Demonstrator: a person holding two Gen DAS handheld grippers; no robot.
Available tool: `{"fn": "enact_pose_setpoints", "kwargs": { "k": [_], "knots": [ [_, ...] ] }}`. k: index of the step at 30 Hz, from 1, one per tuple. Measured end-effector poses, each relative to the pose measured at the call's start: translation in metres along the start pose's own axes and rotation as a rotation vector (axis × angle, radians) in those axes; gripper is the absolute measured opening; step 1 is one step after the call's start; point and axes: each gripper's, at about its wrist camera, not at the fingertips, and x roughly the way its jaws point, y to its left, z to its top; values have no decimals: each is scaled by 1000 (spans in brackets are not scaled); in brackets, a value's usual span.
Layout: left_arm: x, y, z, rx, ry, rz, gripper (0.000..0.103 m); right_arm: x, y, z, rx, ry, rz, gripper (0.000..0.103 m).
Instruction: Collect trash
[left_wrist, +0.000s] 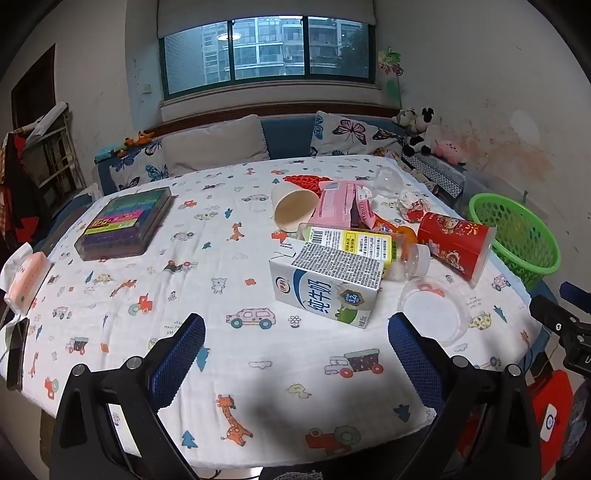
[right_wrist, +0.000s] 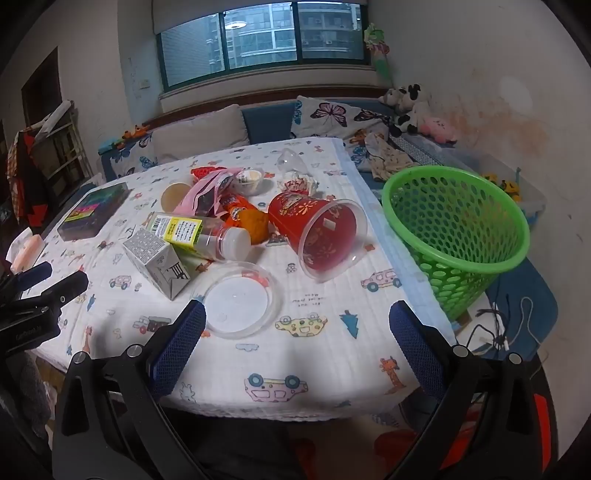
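A pile of trash lies on the cartoon-print tablecloth (left_wrist: 184, 266): a white milk carton (left_wrist: 325, 291) on its side, a clear bottle with a yellow label (left_wrist: 362, 247), a red patterned cup (left_wrist: 456, 243) tipped over, a clear plastic lid (left_wrist: 434, 310), a paper cup (left_wrist: 293, 210) and a pink wrapper (left_wrist: 338, 206). My left gripper (left_wrist: 295, 354) hovers open above the cloth, short of the carton. In the right wrist view, my right gripper (right_wrist: 295, 339) is open too, near the lid (right_wrist: 236, 299), with the red cup (right_wrist: 321, 232) ahead. A green mesh basket (right_wrist: 458, 229) stands beyond the table's right edge.
A box of coloured items (left_wrist: 125, 225) sits at the table's left, with a pink tissue pack (left_wrist: 27, 280) and a phone (left_wrist: 16, 354) at the left edge. A cushioned bench with butterfly pillows (left_wrist: 347, 134) and plush toys (left_wrist: 424, 133) runs behind. Cables (right_wrist: 495, 325) lie by the basket.
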Motion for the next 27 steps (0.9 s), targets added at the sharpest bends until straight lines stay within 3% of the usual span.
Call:
{"fn": "enact_pose_setpoints", "kwargs": {
  "k": [27],
  "knots": [
    [8, 9, 1, -28, 20, -2, 96, 5, 1, 1, 1, 11, 0, 99]
  ]
}}
